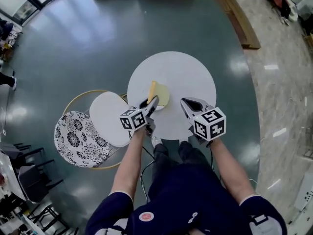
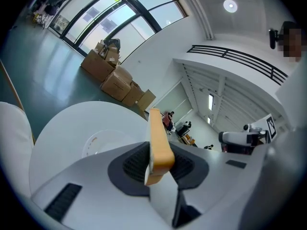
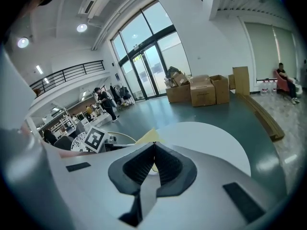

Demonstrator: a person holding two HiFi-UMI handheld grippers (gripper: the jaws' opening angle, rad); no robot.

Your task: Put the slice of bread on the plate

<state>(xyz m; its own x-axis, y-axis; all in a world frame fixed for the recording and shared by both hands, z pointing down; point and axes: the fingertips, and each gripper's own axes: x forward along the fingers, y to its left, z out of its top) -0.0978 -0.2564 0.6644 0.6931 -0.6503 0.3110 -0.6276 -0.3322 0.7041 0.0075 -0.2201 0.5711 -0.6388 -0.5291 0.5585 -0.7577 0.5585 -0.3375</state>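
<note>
The left gripper (image 1: 154,101) pinched the bread (image 2: 158,145) upright by its near crust. It looked light, soft and easily crushed. The right gripper (image 3: 154,148) was closed and empty.

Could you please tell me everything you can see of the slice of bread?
The slice of bread is a thick, soft-looking slab with a tan-orange crust edge, seen edge-on in the left gripper view. It stands on edge, slightly tilted, with its lower end pinched between the pads of the left gripper. Nothing else visibly touches it. It hangs over the round white table, near the middle. In the right gripper view its face looks pale yellow.
</note>
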